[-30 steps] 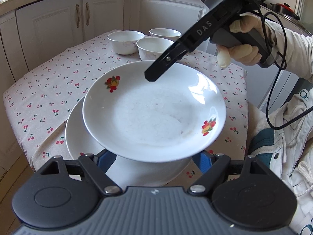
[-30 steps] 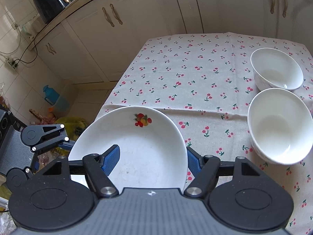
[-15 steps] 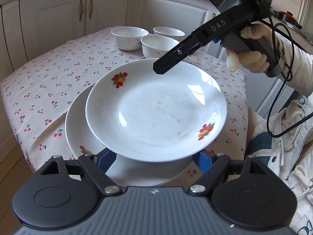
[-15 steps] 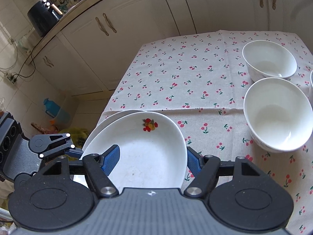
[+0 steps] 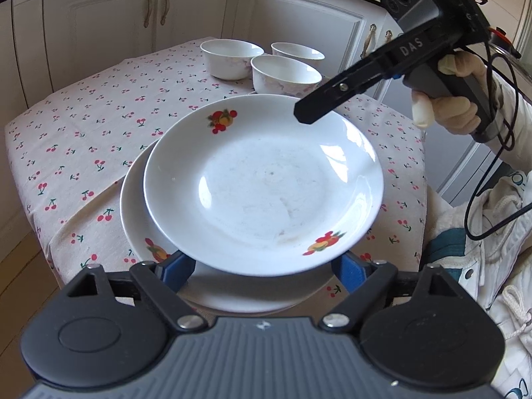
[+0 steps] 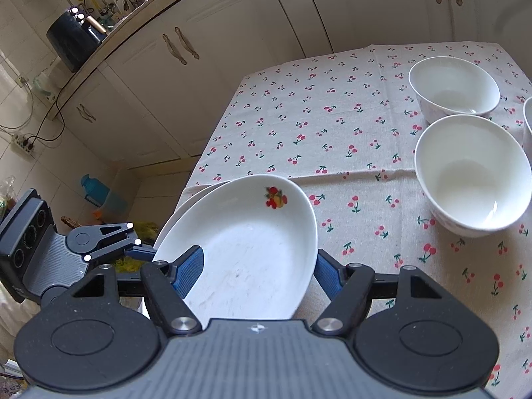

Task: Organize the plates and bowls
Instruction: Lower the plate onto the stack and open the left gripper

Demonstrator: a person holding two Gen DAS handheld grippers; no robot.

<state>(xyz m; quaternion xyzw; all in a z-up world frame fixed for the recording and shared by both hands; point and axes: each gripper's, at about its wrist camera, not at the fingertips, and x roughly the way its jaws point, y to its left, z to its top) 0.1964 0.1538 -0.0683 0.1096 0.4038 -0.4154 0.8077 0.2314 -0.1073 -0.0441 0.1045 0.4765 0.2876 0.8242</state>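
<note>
My left tongs (image 5: 262,266) are opening, their blue pads (image 5: 174,267) standing either side of the near rim of the upper plate (image 5: 262,183); I cannot tell whether they touch it. That plate, white with small fruit prints, sits slightly askew over a second plate (image 5: 139,199) on the cherry-print tabletop (image 5: 83,133), which shows past it from 7 to 10 o'clock. My right tongs (image 6: 256,266) reach in from 2 o'clock in the left view, carried by my gloved right hand (image 5: 445,113), and in their own view the upper plate's rim runs between their blue pads (image 6: 189,269); the left pad lies over the plate's inner face, the right one beside its outer edge, so they look clenched on the plate, though contact is hard to confirm. Three white bowls (image 5: 286,73) cluster at 12 o'clock on the tabletop, well apart from the plates. Cream cabinet doors (image 5: 99,23) stand behind the tabletop.
</note>
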